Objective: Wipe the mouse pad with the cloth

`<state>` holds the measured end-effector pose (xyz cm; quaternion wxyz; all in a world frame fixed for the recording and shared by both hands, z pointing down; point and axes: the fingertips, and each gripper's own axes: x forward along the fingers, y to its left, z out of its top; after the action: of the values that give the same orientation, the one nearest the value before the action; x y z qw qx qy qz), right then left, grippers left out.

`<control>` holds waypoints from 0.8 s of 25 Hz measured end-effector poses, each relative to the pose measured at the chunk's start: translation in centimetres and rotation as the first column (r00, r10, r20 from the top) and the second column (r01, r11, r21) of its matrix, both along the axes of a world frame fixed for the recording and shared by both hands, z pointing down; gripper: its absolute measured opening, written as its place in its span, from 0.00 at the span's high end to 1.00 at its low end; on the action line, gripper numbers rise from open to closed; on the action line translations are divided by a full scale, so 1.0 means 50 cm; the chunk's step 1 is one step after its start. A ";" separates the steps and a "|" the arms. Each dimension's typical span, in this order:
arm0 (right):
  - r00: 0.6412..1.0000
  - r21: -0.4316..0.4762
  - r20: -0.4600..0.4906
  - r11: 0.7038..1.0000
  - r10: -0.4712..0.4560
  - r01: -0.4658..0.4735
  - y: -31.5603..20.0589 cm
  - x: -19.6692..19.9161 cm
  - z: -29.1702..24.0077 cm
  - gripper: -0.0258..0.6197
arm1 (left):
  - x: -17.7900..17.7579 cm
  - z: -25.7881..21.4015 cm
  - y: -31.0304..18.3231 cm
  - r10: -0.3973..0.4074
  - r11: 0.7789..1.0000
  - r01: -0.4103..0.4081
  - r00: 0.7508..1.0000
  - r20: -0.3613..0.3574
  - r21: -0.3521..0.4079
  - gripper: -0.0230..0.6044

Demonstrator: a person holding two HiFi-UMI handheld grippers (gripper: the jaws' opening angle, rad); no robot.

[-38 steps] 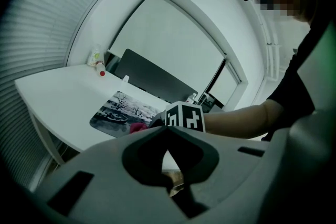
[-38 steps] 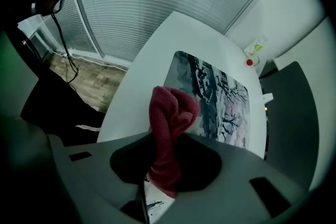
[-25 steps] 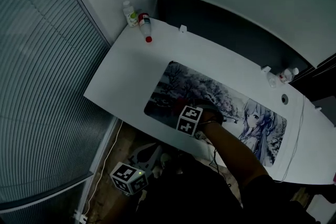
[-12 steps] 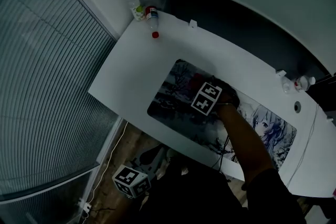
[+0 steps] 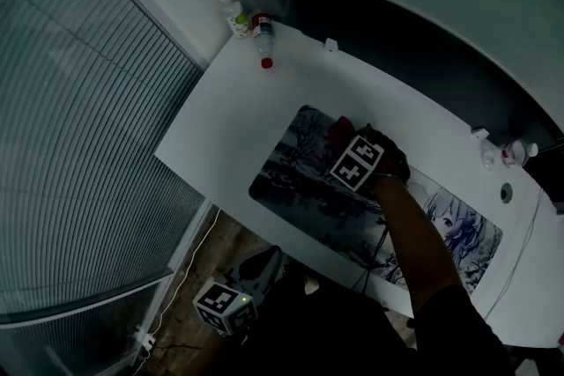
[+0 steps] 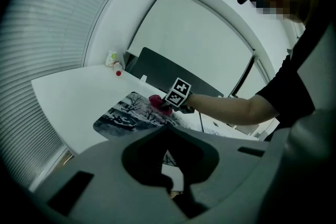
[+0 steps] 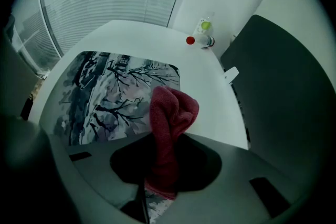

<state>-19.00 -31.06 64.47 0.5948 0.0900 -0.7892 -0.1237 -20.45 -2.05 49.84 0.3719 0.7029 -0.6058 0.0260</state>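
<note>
Red cloth [image 7: 170, 113] is clamped in the right hand-held gripper [image 7: 160, 181], jaws closed on it, bunched end pressed on the far left part of the one mouse pad [image 5: 291, 180]. The pad lies flat on the white counter [image 5: 220, 114]. Two bottles [image 5: 234, 16] [image 5: 263, 33] sit in the far corner, well apart from the pad. Left hand-held gripper [image 6: 170, 181] hangs below the counter edge, jaws together, empty.

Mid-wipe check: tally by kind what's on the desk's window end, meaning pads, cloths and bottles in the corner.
Printed rectangular mouse pad: 1
Red terry cloth: 1
Small plastic bottles, corner by the blinds: 2
Total: 4
</note>
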 end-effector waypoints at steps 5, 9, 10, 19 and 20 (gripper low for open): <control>1.000 0.004 0.008 1.000 0.005 -0.005 0.002 0.000 0.000 0.79 | 0.005 -0.009 -0.019 0.017 1.000 -0.017 1.000 0.007 0.001 0.95; 1.000 0.022 0.003 1.000 0.021 -0.021 -0.002 0.002 -0.003 0.79 | 0.000 -0.005 -0.026 0.049 0.999 -0.049 0.999 0.010 0.015 0.95; 1.000 0.033 -0.005 0.999 0.018 -0.018 0.000 0.002 -0.004 0.79 | -0.002 -0.004 -0.024 0.060 0.998 -0.060 0.998 0.008 0.017 0.95; 0.997 0.088 -0.061 0.995 0.041 -0.036 0.001 -0.073 -0.020 0.79 | -0.093 -0.023 0.000 0.126 0.991 -0.127 0.992 0.009 0.045 0.95; 0.997 0.091 -0.066 0.995 0.041 -0.035 0.001 -0.089 -0.018 0.79 | -0.111 -0.023 0.010 0.119 0.992 -0.120 0.993 0.013 0.044 0.95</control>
<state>-23.44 -30.99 63.58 0.6190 0.1275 -0.7602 -0.1507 -26.02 -1.54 48.67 0.3509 0.7458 -0.5649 0.0385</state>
